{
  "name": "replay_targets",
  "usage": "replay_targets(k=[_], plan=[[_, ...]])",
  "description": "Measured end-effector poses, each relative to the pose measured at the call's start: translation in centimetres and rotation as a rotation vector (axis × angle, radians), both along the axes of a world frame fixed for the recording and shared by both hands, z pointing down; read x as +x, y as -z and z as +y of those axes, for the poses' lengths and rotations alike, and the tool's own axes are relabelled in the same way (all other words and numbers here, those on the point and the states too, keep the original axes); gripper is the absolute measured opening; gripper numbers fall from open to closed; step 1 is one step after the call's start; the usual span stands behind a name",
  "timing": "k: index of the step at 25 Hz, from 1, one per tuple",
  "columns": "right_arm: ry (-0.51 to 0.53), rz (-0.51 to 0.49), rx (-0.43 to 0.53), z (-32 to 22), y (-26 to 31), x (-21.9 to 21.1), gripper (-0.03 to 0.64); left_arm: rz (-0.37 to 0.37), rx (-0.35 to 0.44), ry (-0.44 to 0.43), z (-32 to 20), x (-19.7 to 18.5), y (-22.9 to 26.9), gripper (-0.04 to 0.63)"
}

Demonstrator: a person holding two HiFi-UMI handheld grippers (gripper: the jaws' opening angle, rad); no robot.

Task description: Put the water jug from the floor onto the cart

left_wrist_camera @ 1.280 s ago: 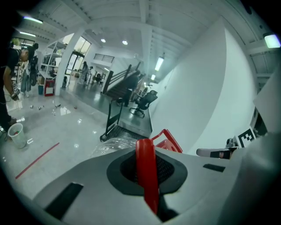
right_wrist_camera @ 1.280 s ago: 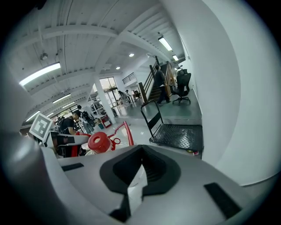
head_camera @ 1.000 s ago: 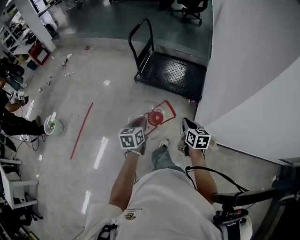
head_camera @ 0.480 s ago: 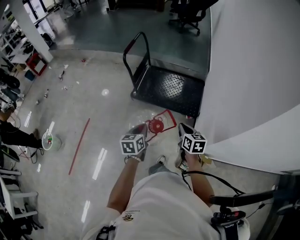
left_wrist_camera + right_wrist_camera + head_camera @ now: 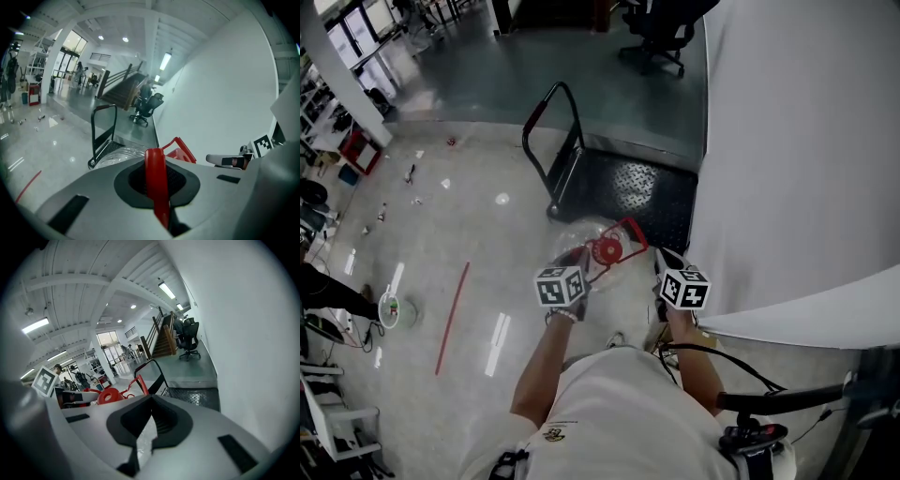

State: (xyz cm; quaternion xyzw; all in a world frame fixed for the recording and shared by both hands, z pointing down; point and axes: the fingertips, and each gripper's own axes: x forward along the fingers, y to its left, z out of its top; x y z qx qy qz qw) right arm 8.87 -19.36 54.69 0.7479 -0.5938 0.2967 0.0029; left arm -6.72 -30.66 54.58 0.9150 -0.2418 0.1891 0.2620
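The water jug is clear plastic with a red cap and a red wire handle, and it hangs off the floor between my two grippers. My left gripper is shut on the red handle. My right gripper is at the jug's right side, its jaws pinched on the clear plastic wrap. The black platform cart with its upright push handle stands just beyond the jug. It also shows in the left gripper view and the right gripper view.
A white partition wall runs close along the right. An office chair stands beyond the cart. On the floor to the left are a red tape line, a small white tub, scattered bits and a seated person.
Both grippers have carried the jug forward across the floor. The cart, well ahead a second ago, now lies right beyond the jug.
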Motion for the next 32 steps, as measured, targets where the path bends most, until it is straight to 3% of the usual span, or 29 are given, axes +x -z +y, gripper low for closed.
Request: replay_targets(k=[11, 21, 32], plan=[[-0.063, -0.018, -0.011, -3.3, -0.5, 6.9, 0.015, 0.008, -0.012, -0.037, -5.6, 7.5, 1.1, 0.003], [-0.13, -0.003, -0.019, -12.8, -2.9, 15.0, 0.015, -0.012, -0.039, -0.115, -15.4, 16.3, -3.3, 0.003], [-0.224, 0.003, -0.025, -19.0, 2.7, 18.1, 0.015, -0.039, -0.053, -0.243, -21.1, 21.2, 0.1, 0.003]])
